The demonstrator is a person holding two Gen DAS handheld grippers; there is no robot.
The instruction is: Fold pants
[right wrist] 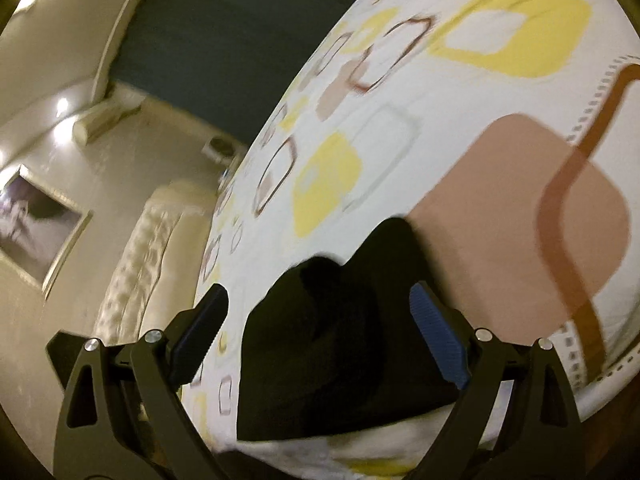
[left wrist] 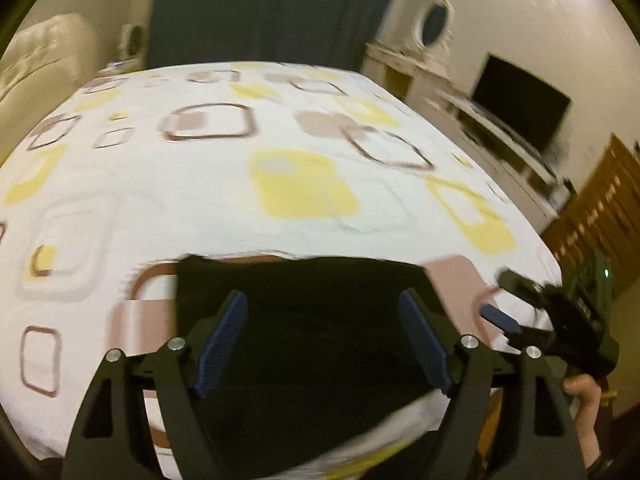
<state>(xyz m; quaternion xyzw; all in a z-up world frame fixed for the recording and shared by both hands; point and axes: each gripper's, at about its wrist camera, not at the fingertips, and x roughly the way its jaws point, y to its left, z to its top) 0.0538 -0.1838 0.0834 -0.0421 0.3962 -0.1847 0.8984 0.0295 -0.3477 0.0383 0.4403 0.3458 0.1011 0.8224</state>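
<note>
One pair of black pants (left wrist: 304,304) lay bunched at the near edge of the bed (left wrist: 240,184). The two tongs, left tongs (left wrist: 320,340) and right tongs (right wrist: 320,336), both gaped wide and held nothing. The likely risk was that a grab on the dark, blurred heap would catch one layer or the patterned sheet (right wrist: 460,92), dragging the pants off the edge.

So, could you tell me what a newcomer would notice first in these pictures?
Probably the black pants, a dark heap at the near edge of the bed, stark against the white bedspread with its yellow and brown squares. Next, both tools open above the cloth: the left tool and the right tool. A dark TV stands against the far wall.
</note>
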